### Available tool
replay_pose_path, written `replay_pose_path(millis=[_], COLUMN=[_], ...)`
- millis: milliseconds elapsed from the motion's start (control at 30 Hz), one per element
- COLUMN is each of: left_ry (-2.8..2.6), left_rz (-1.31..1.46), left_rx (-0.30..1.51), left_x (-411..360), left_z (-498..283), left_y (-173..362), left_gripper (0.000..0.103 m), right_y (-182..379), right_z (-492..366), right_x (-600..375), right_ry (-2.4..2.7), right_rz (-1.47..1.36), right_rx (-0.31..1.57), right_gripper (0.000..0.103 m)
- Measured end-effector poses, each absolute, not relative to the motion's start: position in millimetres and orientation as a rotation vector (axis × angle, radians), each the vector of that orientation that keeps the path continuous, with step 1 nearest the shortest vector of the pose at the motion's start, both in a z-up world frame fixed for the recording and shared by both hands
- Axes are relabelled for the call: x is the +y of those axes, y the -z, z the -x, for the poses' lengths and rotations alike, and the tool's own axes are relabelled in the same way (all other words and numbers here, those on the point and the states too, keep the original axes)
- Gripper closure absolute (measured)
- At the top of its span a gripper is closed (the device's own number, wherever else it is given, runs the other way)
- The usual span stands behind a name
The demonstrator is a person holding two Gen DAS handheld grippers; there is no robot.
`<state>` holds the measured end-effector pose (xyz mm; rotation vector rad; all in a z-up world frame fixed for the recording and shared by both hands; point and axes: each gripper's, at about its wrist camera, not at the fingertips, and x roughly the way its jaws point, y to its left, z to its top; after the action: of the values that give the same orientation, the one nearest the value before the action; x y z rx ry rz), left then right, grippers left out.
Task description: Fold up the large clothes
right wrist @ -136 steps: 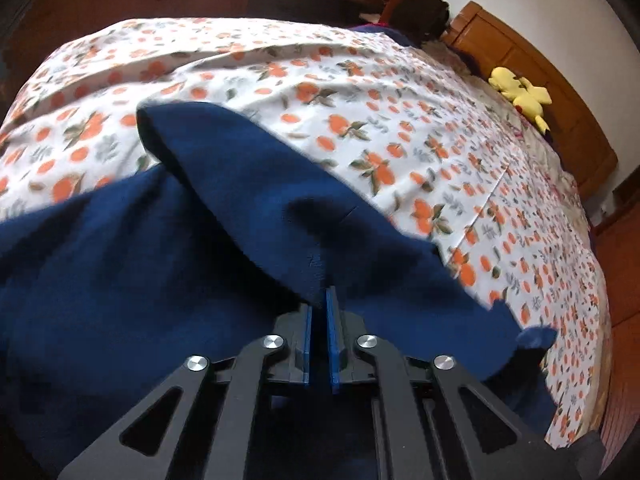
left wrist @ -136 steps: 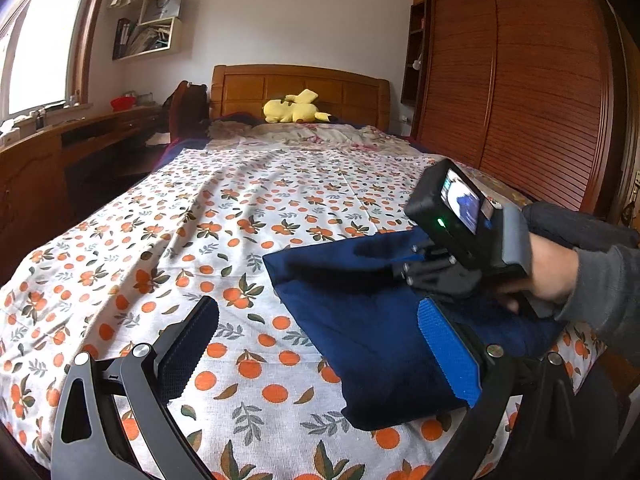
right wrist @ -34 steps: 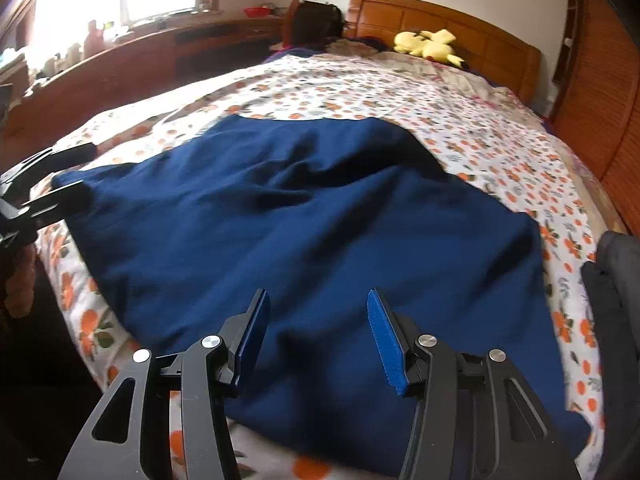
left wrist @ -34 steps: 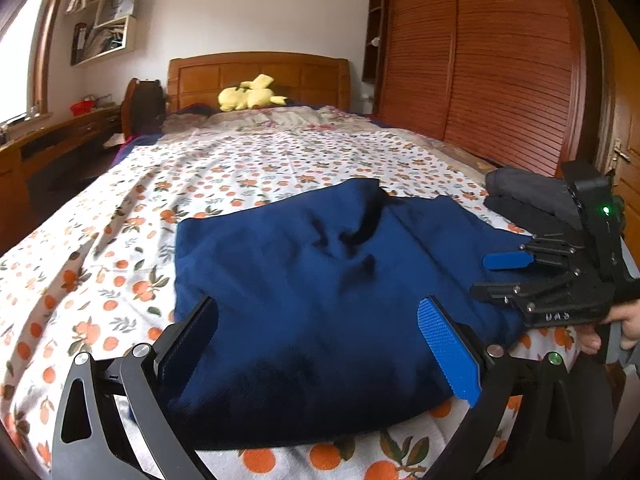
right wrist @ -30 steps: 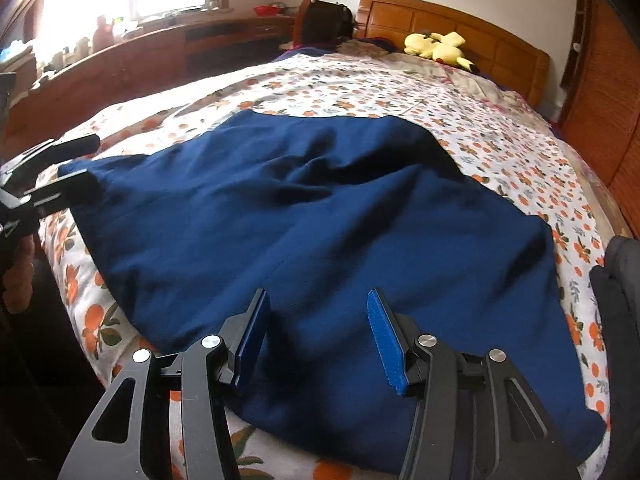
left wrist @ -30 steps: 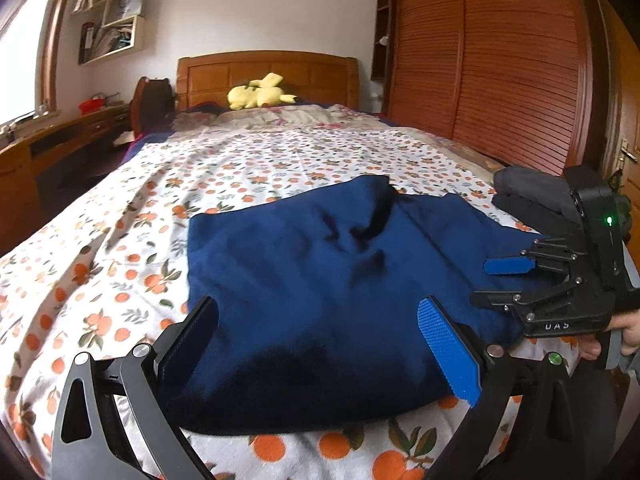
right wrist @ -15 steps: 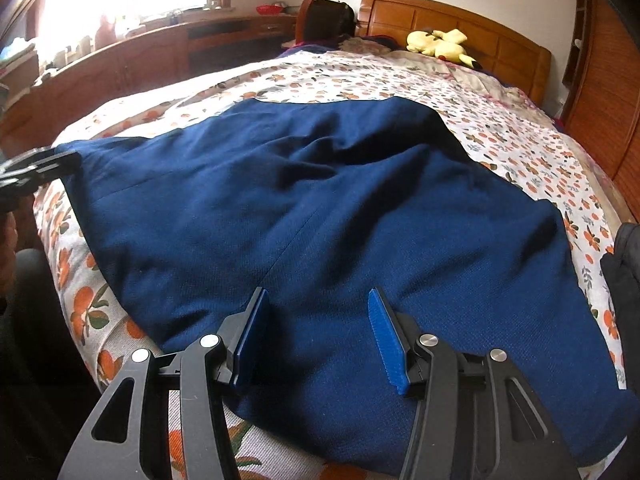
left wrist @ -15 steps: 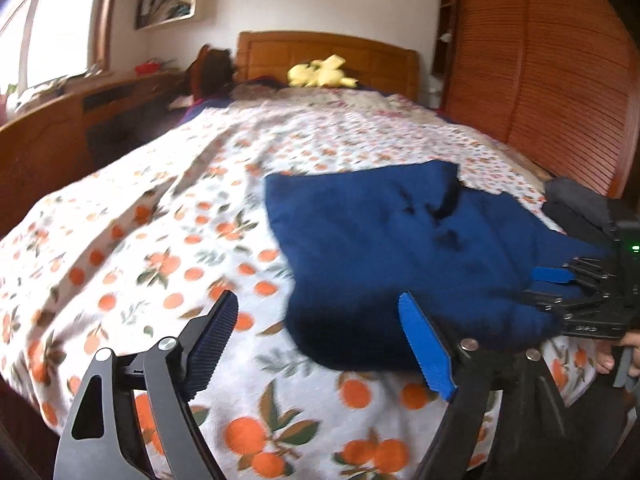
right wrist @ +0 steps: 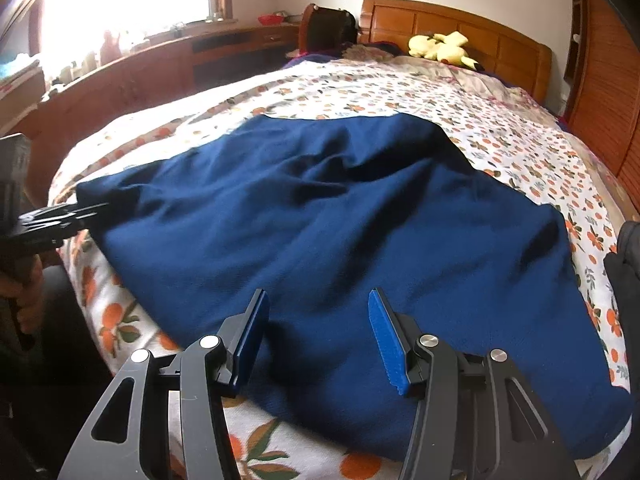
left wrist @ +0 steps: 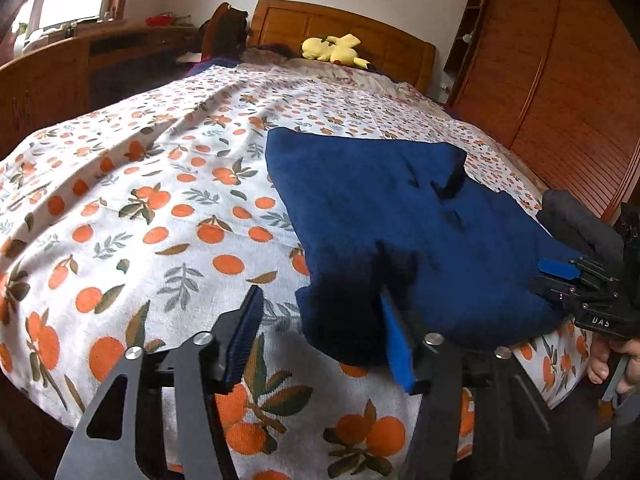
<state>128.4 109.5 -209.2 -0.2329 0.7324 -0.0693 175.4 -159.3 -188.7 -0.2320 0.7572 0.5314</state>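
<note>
A navy blue garment (left wrist: 400,220) lies spread on the orange-print bed sheet (left wrist: 160,200). My left gripper (left wrist: 322,332) is at its near left corner, which sits between the jaws. The jaws are closing: the right pad touches the cloth and the left pad stands clear of it. The right wrist view shows this gripper (right wrist: 80,212) at the garment's (right wrist: 320,220) left edge. My right gripper (right wrist: 318,336) hangs open over the garment's near edge, with flat cloth under its fingers. From the left wrist view it (left wrist: 548,280) is at the near right corner, held by a hand.
A dark grey folded garment (left wrist: 580,224) lies on the bed's right edge, beside the navy one. A yellow plush toy (left wrist: 332,50) rests by the wooden headboard. A wooden wardrobe (left wrist: 568,80) stands to the right and a long wooden desk (right wrist: 140,72) to the left.
My left gripper has swung left and down to the garment's near left corner, and its jaws have narrowed around it. The right gripper has stayed open over the near edge.
</note>
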Motion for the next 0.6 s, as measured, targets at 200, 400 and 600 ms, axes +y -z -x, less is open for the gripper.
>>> replay_pose_path(millis=[200, 400, 600], left_ry=[0.120, 0.123, 0.201], left_rz=[0.244, 0.189, 0.134], left_rx=[0.731, 0.659, 0.570], left_x=[98, 76, 30], left_z=[-128, -125, -130], left_y=[202, 167, 111], left_gripper=[0.079, 0.090, 0.091], right_y=[209, 197, 167], right_z=[-181, -174, -166], right_x=[-155, -166, -218], right_ry=[-0.538, -0.539, -0.461], right_rz=[0.234, 0.220, 0.185], right_rx=[0.803, 0.777, 0.703], right_gripper=[0.052, 0.052, 0.052])
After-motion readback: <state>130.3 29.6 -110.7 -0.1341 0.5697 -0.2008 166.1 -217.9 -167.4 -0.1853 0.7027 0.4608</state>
